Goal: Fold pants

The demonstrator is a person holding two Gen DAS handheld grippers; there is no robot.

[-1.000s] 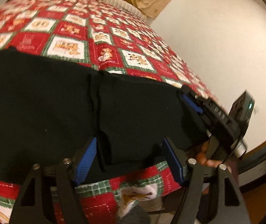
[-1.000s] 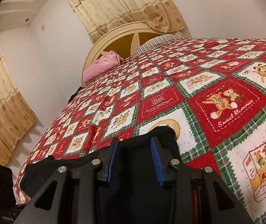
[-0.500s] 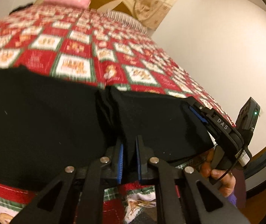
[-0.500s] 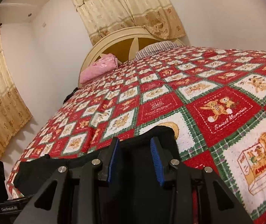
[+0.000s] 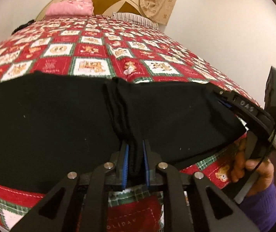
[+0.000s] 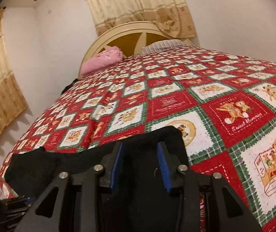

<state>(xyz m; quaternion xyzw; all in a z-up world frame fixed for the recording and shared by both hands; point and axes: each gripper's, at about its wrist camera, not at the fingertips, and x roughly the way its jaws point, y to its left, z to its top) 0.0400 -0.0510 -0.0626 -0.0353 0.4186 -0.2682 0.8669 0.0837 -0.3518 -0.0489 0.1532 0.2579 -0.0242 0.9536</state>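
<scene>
I see matt black cloth pants point(image 5: 60, 119) on a red-and-white patchwork quilt point(image 5: 91, 50) of nubbly fabric; at twelve o'clock, a glossy cream wooden headboard point(image 6: 138, 29).

Black pants point(image 5: 50, 119) and pink pillow point(image 5: 70, 9) lie on the quilted bed point(image 5: 91, 50).

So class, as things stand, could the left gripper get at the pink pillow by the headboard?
Probably not yet. The left gripper is shut on the black pants at the near edge, and the pink pillow lies at the far end of the bed.
</scene>
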